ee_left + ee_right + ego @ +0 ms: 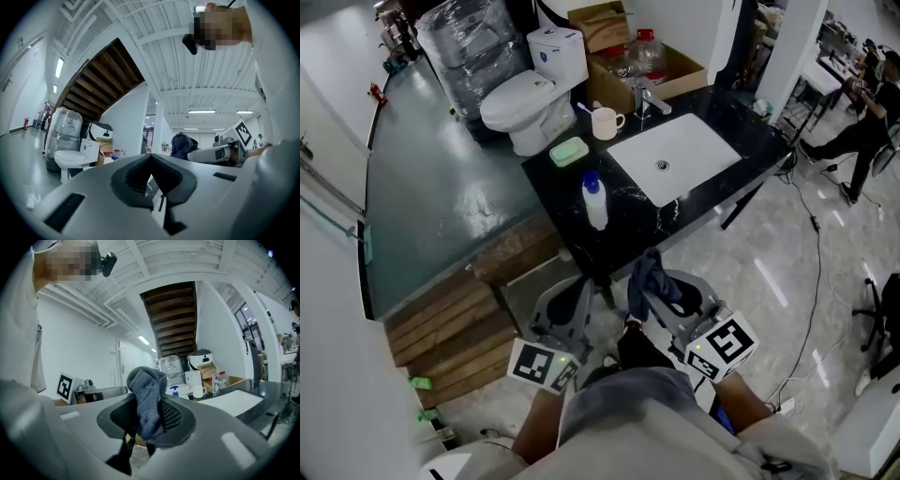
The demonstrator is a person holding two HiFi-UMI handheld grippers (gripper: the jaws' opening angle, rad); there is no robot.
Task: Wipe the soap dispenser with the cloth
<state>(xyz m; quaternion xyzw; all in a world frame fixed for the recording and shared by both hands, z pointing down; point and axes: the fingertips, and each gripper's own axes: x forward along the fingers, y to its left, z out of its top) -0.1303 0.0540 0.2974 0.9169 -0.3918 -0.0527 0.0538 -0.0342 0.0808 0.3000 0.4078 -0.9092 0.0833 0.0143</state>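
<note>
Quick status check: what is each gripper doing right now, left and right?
Left gripper: closed, nothing between its jaws.
Right gripper: closed, holding the blue-grey cloth.

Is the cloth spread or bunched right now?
Bunched. The cloth is a crumpled wad clamped in the right gripper, its top bulging above the jaws.

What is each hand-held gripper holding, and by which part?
Right hand-held gripper: the cloth, pinched by one end, the rest poking past the tips. Left hand-held gripper: shut, empty.
</note>
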